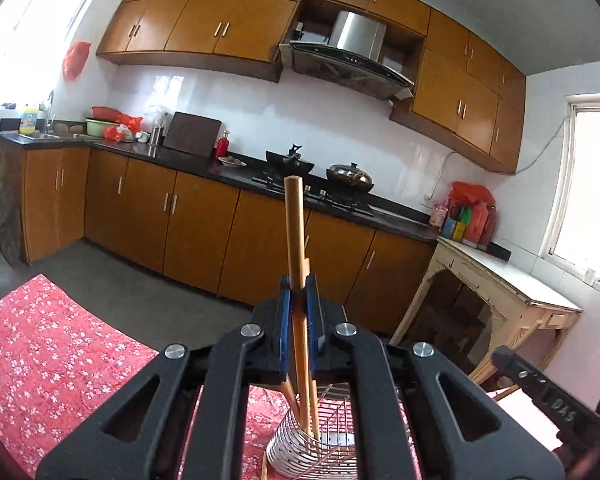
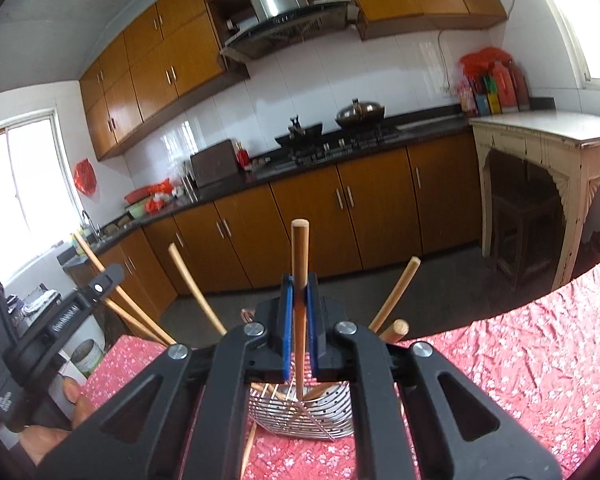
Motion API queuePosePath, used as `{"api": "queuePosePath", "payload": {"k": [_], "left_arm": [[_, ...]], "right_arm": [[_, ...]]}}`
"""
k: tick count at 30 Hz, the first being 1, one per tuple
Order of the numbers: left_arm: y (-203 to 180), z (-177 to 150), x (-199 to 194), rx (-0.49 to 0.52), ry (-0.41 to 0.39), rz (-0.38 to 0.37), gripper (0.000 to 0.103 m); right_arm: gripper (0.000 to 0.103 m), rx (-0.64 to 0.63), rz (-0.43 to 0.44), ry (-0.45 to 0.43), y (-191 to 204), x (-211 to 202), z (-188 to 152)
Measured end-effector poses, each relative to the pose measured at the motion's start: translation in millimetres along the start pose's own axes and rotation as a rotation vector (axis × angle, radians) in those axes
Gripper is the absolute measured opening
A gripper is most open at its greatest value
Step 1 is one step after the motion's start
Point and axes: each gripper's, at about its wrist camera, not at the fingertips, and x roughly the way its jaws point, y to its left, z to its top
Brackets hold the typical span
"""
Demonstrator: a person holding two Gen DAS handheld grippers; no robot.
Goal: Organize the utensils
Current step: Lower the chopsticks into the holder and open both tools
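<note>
Left wrist: left gripper (image 1: 299,284) clamps chopsticks (image 1: 294,236) above metal holder (image 1: 300,452)

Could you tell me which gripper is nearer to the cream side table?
Right. The right gripper lies between the left gripper and the cream side table; the left gripper sits farther off.

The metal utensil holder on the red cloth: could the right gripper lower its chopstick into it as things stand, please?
Probably yes: the right gripper holds its chopstick directly above the utensil holder, whose top is open between the leaning chopsticks.
</note>
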Motion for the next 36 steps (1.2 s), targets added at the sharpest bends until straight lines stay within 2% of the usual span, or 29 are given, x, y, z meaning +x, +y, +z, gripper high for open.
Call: {"api": "queuePosePath", "payload": {"k": [10, 16, 21, 23, 27, 29, 31, 33, 34, 36], "left_arm": [[-1, 5, 6, 0.009, 0.02, -0.005, 0.007], [-13, 12, 9, 0.059, 0.014, 0.005, 0.007], [-12, 3, 19, 0.034, 0.065, 0.01, 0.007], [-10, -1, 22, 0.035, 0.086, 0.024, 0.007], [-8, -2, 16, 0.04, 0.083, 0.029, 0.008], [-7, 1, 11, 0.041, 0.076, 0.031, 0.012], [-6, 5, 5, 0.043, 0.064, 0.035, 0.029], [-6, 9, -1, 0.053, 0.054, 0.032, 0.032], [-6, 10, -4, 0.058, 0.049, 0.04, 0.038], [-4, 12, -12, 0.056, 0.037, 0.049, 0.04]], "right_arm": [[0.008, 0.012, -0.025, 0.024, -1, 11, -5], [0.008, -0.008, -0.009, 0.026, 1, 12, -3], [0.008, 0.004, -0.014, 0.036, -3, 14, -2], [0.01, 0.007, -0.027, 0.04, -4, 13, -2], [0.028, 0.007, -0.051, 0.021, -6, 6, -1], [0.03, 0.012, -0.057, 0.011, -7, 0, -1], [0.035, 0.014, -0.06, -0.004, -7, -7, 1], [0.043, 0.011, -0.068, -0.019, -7, -15, 2], [0.045, 0.01, -0.072, -0.028, -6, -19, 2], [0.045, 0.006, -0.078, -0.042, -6, -29, 3]]}}
